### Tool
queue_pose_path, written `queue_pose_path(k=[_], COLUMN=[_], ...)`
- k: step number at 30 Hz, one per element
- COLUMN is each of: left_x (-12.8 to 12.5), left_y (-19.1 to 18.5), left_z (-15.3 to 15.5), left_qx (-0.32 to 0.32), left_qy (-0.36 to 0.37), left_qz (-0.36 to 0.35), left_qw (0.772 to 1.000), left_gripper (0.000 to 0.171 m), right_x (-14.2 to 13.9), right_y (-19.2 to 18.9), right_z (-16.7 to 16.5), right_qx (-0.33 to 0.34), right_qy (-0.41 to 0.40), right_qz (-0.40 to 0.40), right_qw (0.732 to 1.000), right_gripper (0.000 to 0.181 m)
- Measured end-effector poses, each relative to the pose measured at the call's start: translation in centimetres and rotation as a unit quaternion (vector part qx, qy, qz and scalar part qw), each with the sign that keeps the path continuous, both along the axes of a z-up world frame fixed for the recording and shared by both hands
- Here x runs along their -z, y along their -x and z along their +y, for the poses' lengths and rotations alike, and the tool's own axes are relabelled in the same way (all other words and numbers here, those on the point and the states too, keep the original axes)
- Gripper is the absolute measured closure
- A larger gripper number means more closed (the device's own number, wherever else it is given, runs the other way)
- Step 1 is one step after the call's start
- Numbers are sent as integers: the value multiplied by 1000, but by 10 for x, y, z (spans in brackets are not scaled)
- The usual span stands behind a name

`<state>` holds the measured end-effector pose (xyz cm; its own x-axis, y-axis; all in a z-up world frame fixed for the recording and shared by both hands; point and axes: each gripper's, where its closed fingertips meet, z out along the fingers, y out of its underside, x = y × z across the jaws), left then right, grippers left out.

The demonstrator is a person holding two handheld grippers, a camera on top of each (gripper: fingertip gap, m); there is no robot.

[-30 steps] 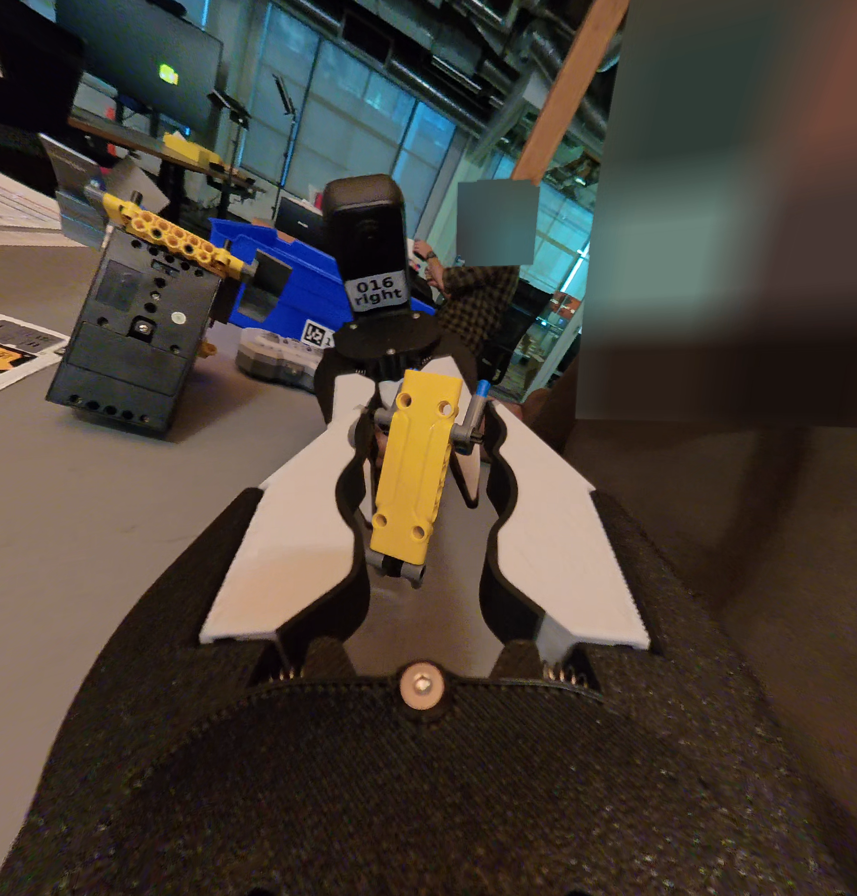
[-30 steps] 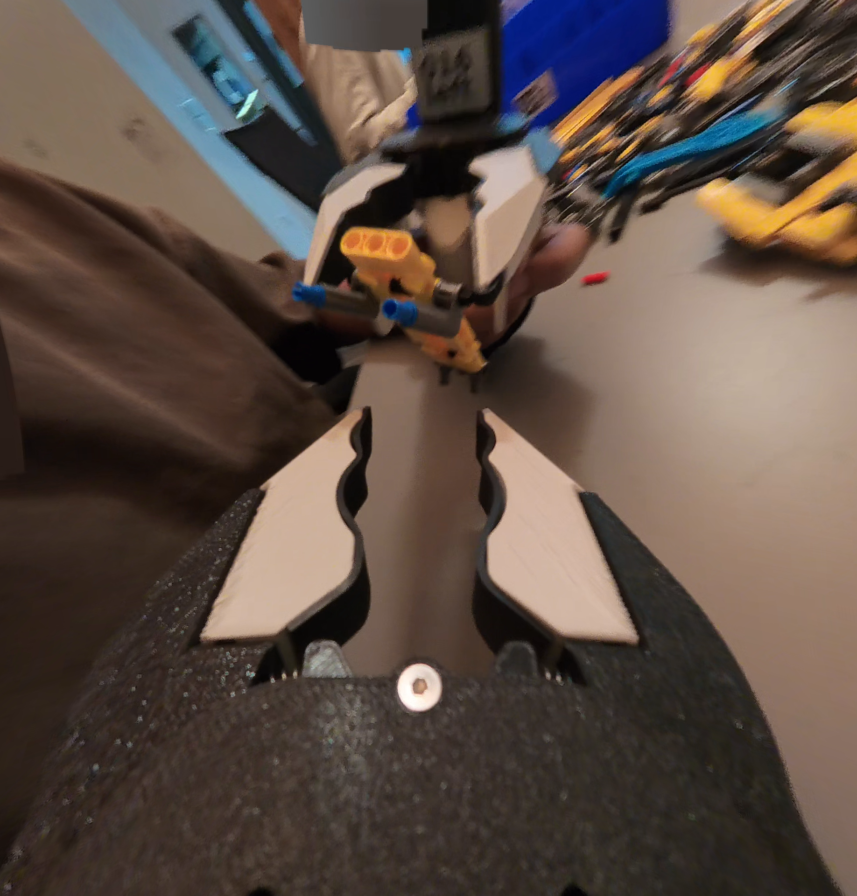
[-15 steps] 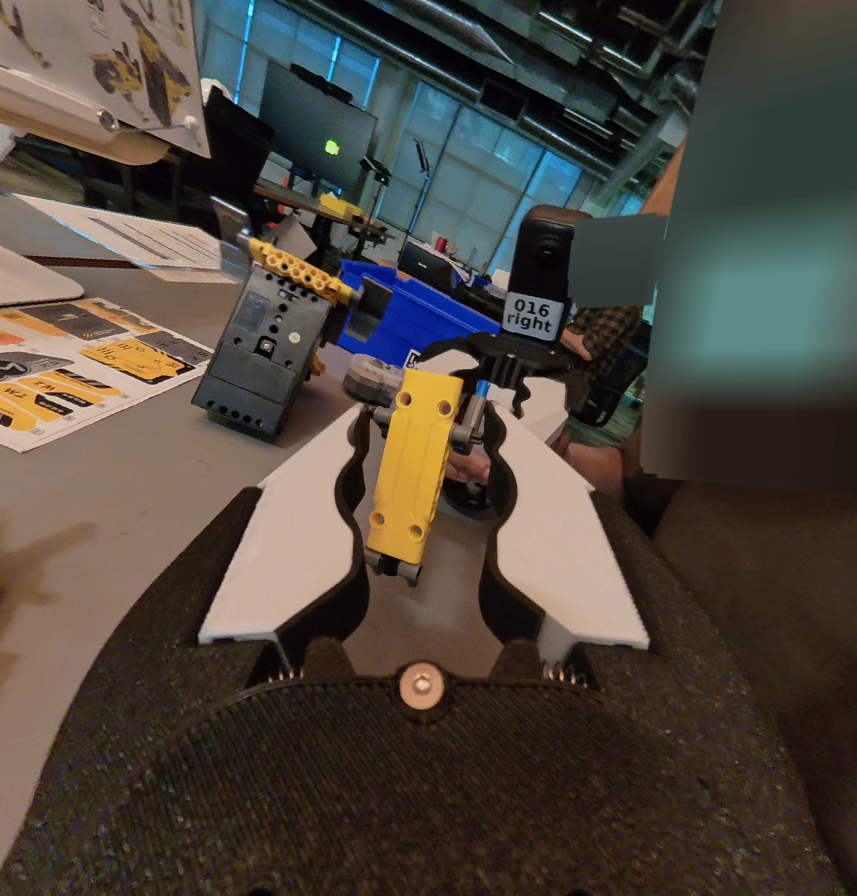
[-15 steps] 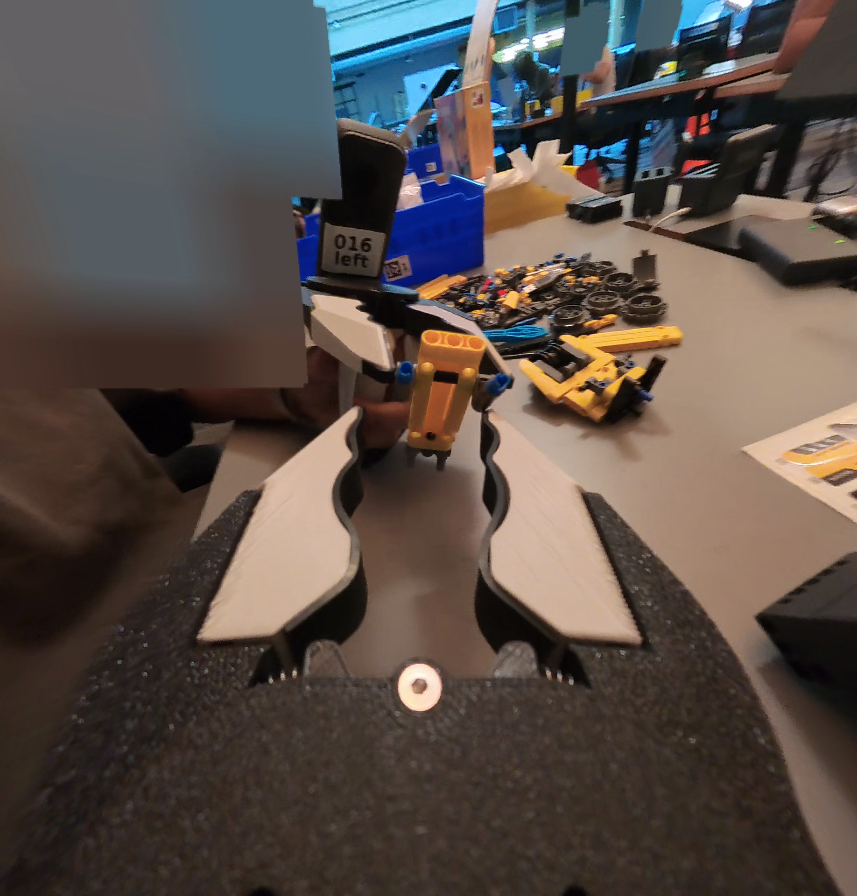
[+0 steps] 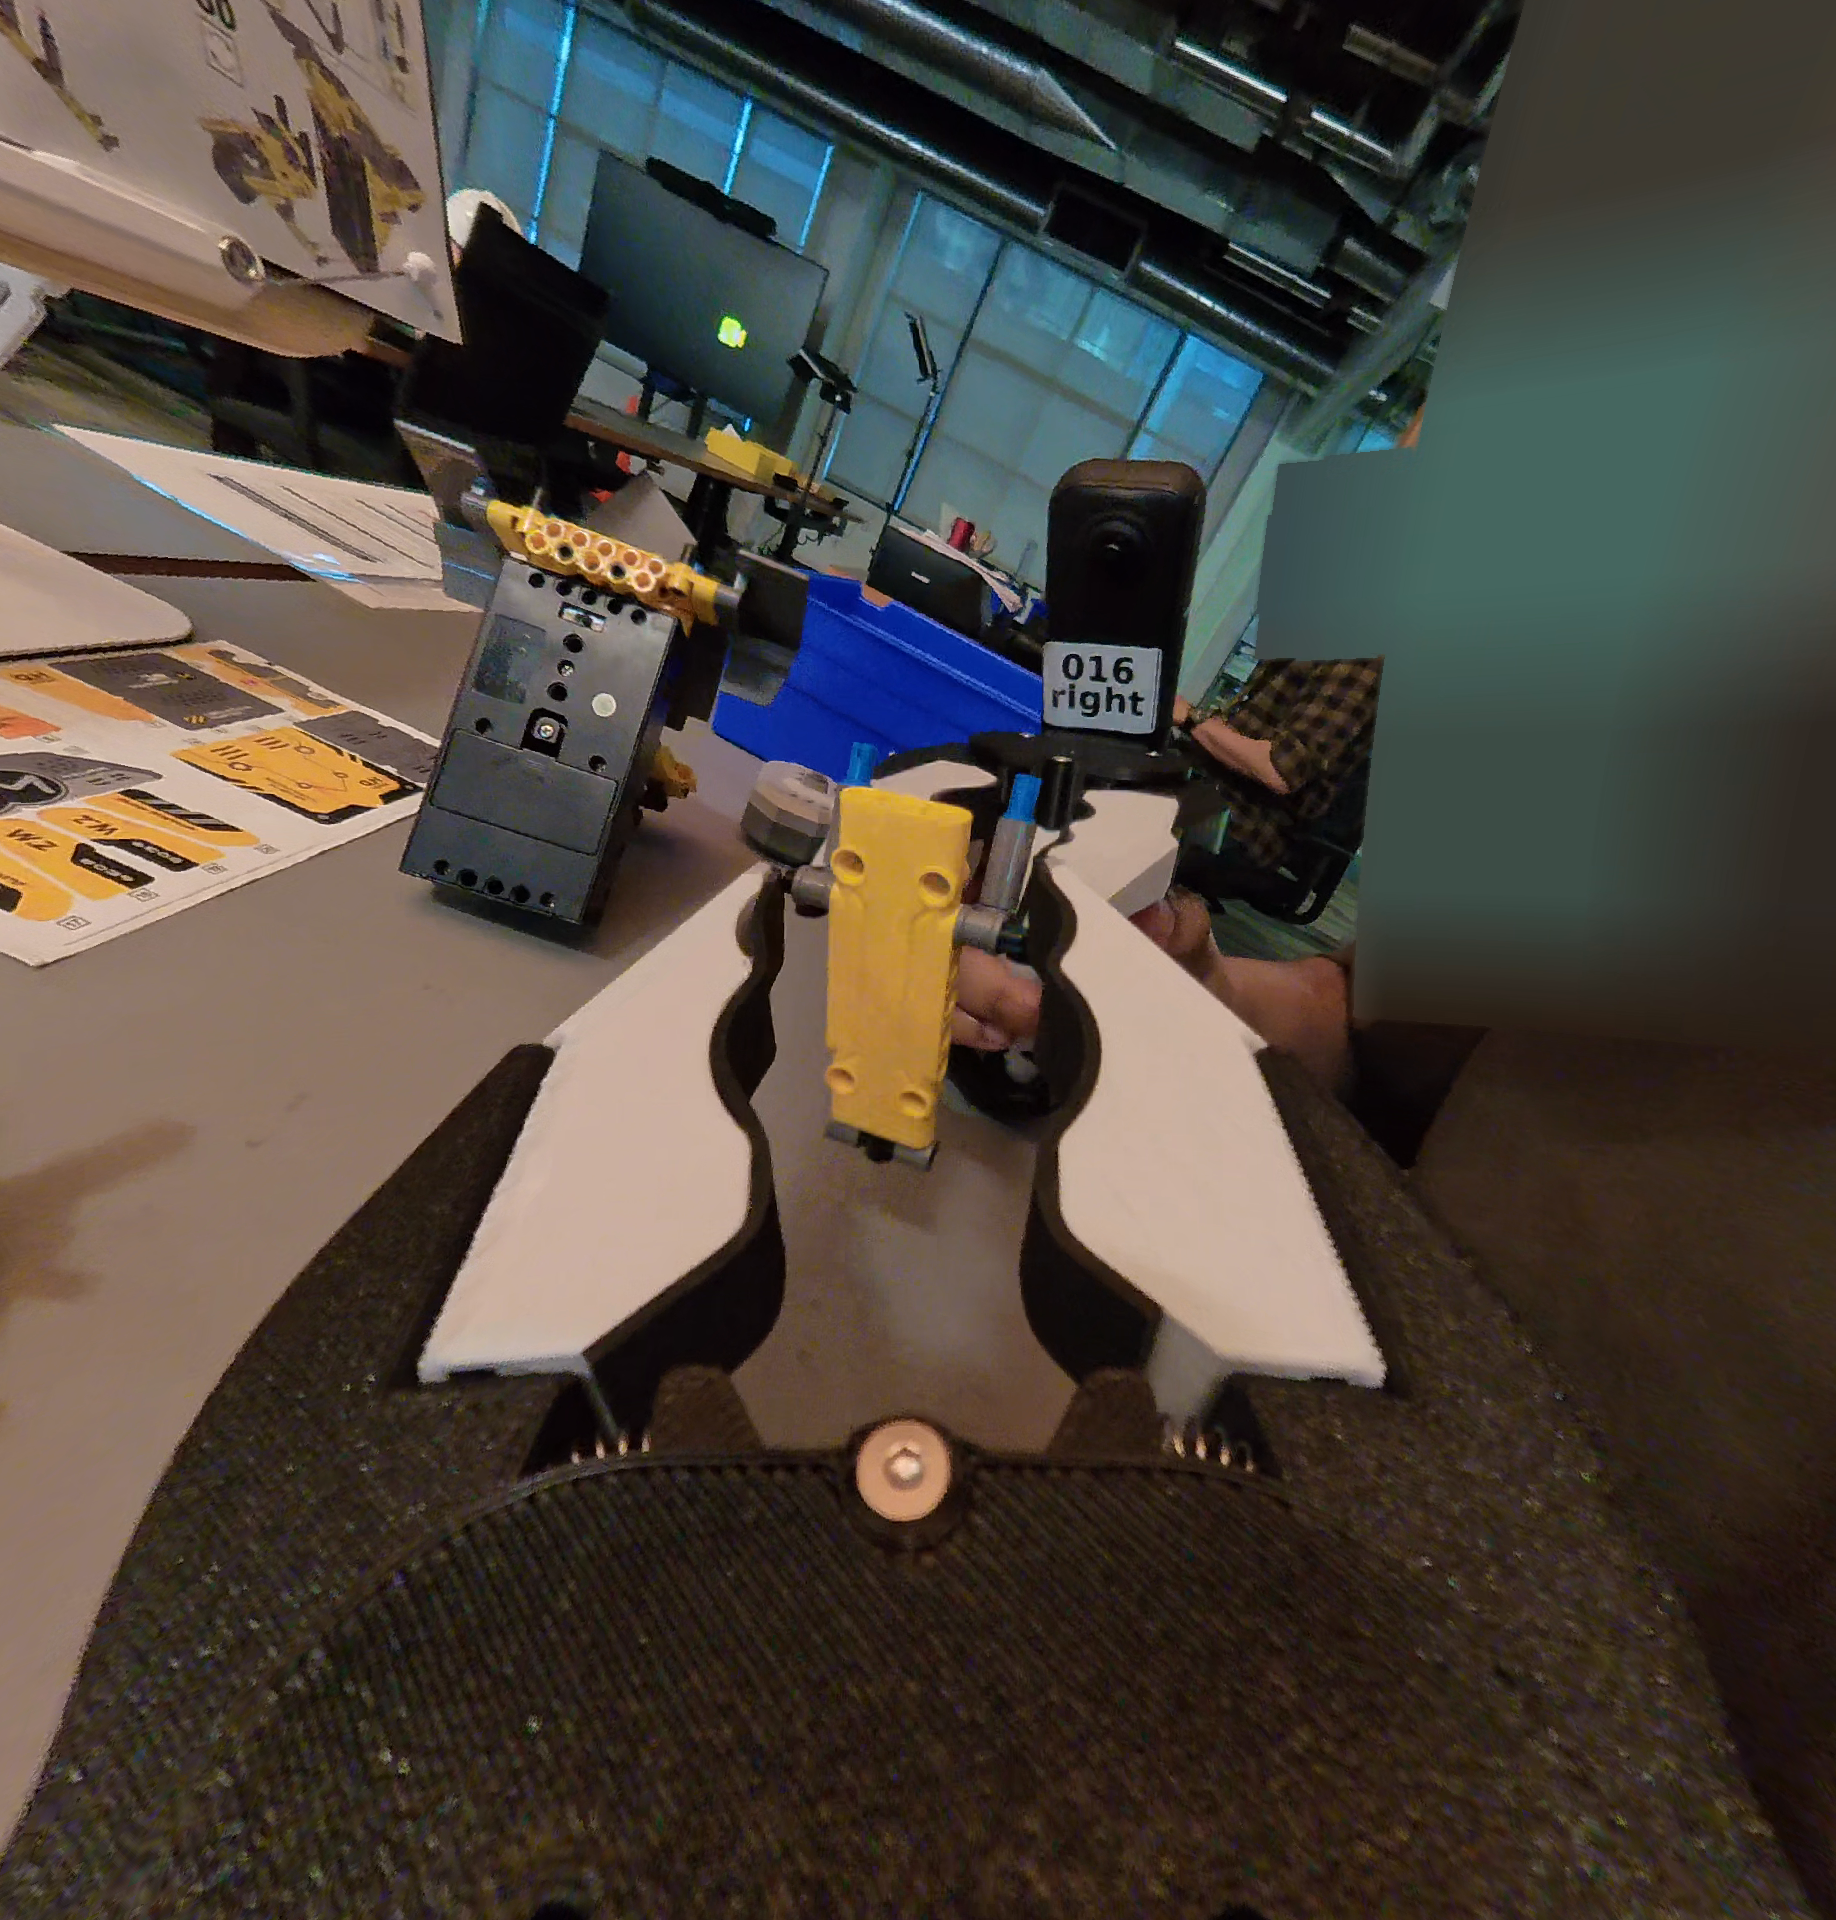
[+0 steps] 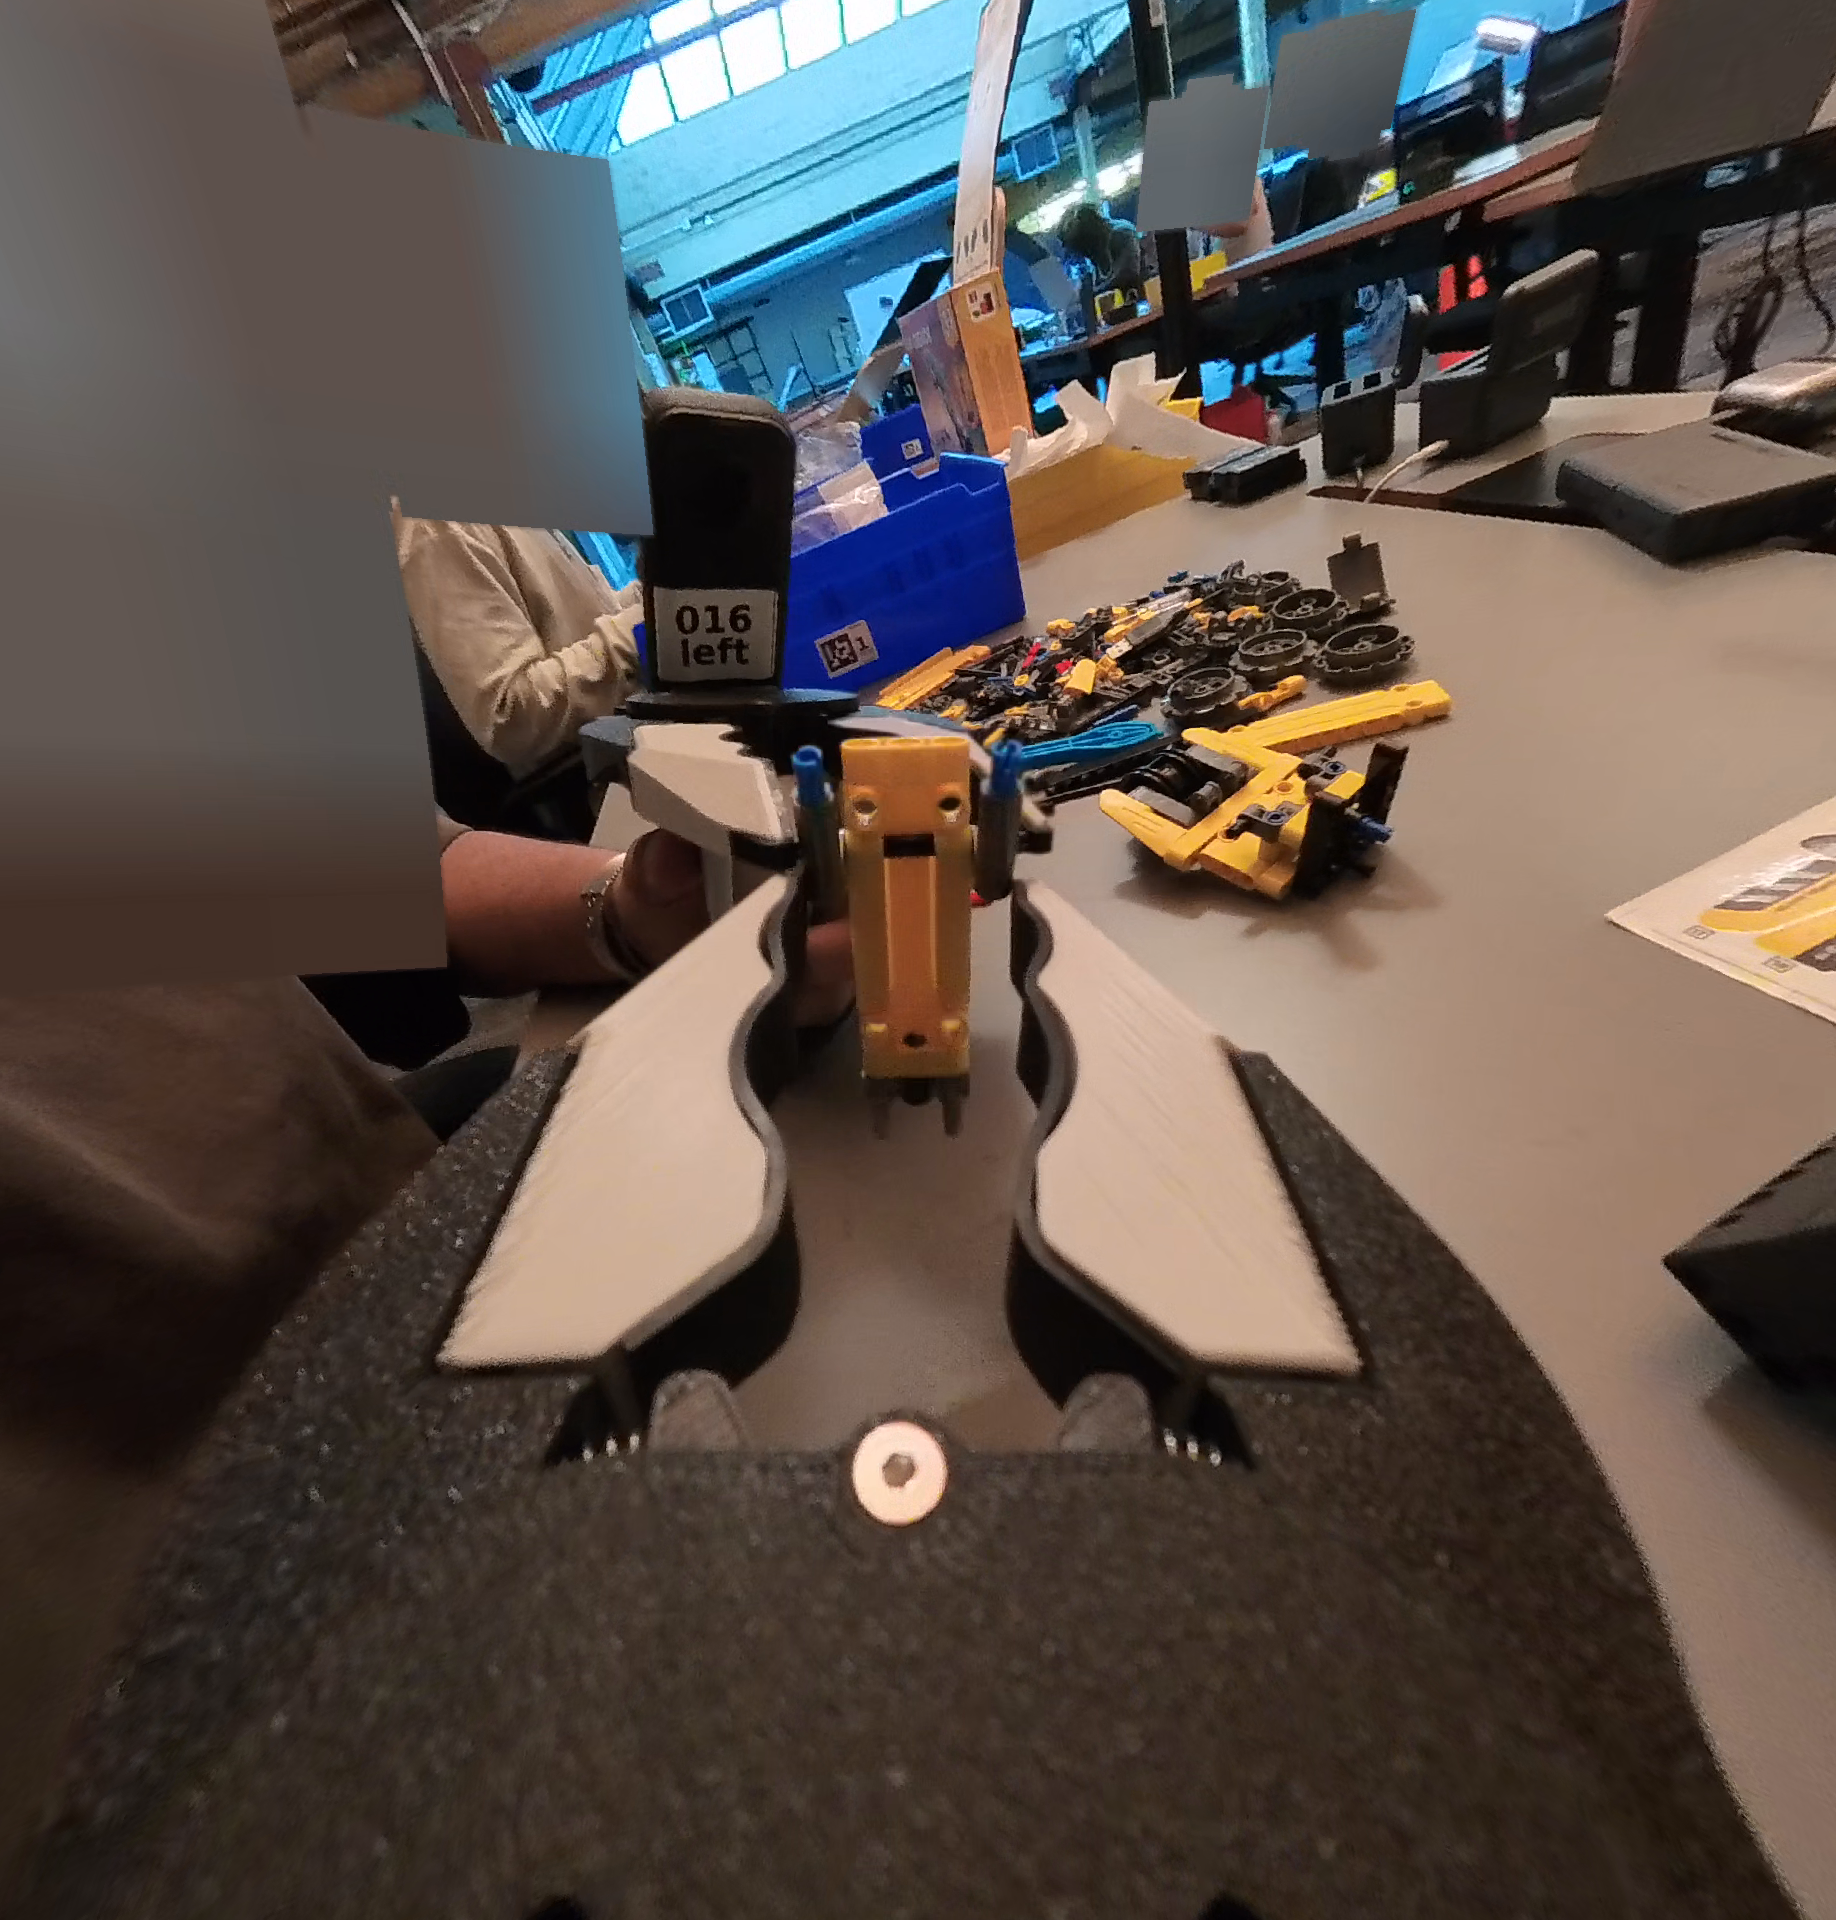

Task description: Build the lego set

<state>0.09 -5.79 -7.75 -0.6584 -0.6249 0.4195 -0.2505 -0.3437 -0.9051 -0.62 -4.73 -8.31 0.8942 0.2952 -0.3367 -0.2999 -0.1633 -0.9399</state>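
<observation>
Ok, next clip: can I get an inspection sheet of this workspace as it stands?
Surface: grey table, no spills seen.
Job's things: yellow block with grey and blue pins, held upright above the table.
Clutter: pile of loose parts; half-built yellow model; black box topped by a yellow beam; sticker sheet; blue bin.
Grippers: left gripper fingers grip the block at its pins; right gripper fingers flank the same block, contact unclear.
Cables: possibly one pale lead by black devices at the far edge.
Surroundings: open workshop with windows, a monitor, other desks, people seated.
</observation>
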Motion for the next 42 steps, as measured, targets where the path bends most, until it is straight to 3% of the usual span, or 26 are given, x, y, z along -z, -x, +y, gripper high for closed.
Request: queue_pose_path(k=[9, 15, 34, 42], left_x=[6, 19, 39, 39], left_y=[0, 1, 3, 8], left_z=[-2, -4, -5, -11], left_qx=[17, 52, 84, 137], left_qy=[-6, -2, -2, 72], left_qz=[21, 82, 162, 208], left_qw=[1000, 995, 983, 966], left_gripper=[126, 120, 123, 131], right_x=[6, 16, 32, 36], right_y=[-2, -6, -11, -2], right_z=[-3, -1, -1, 0], right_qx=[12, 22, 36, 27], right_qy=[15, 38, 78, 80], right_qz=[-63, -121, -193, -233], right_qw=[998, 992, 978, 969], right_gripper=[143, 143, 143, 143])
